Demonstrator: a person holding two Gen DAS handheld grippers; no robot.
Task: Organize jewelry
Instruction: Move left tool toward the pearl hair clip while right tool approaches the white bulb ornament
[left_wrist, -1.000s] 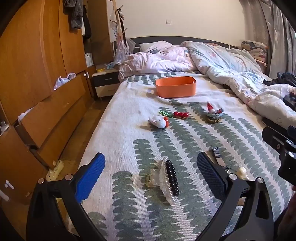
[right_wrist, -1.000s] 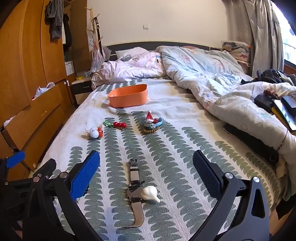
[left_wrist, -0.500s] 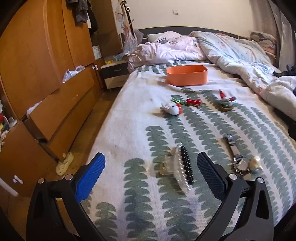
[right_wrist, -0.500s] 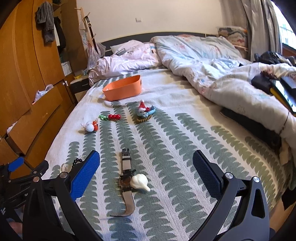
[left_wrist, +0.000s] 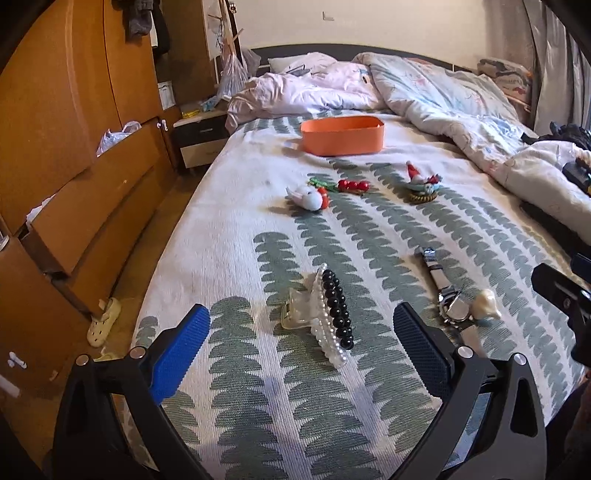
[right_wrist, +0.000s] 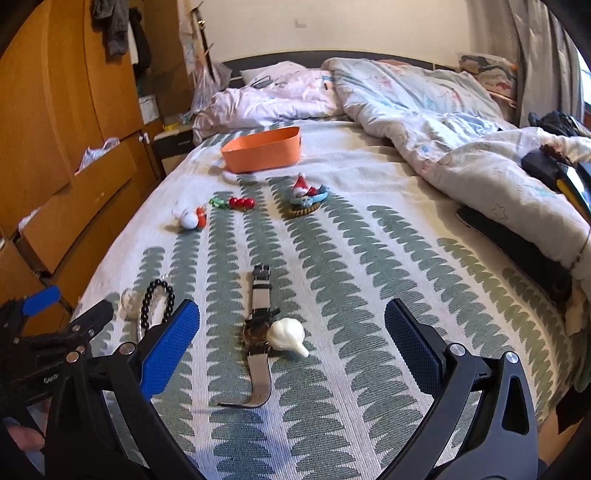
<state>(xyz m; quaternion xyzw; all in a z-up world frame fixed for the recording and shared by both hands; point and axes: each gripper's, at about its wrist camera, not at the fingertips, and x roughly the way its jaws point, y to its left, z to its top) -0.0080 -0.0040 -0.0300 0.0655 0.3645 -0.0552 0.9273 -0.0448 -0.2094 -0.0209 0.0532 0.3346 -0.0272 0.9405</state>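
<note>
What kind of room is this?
A bedroom, most likely: there's a big bed with a rumpled duvet, a wooden wardrobe beside it and a small nightstand.

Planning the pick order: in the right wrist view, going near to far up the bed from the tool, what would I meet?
right tool → wristwatch with white shell against it → white bird clip → Santa hair tie → orange bin → crumpled duvets.

Hair clip (right_wrist: 153, 302) — partly hidden behind left claw (right_wrist: 55, 332).
</note>
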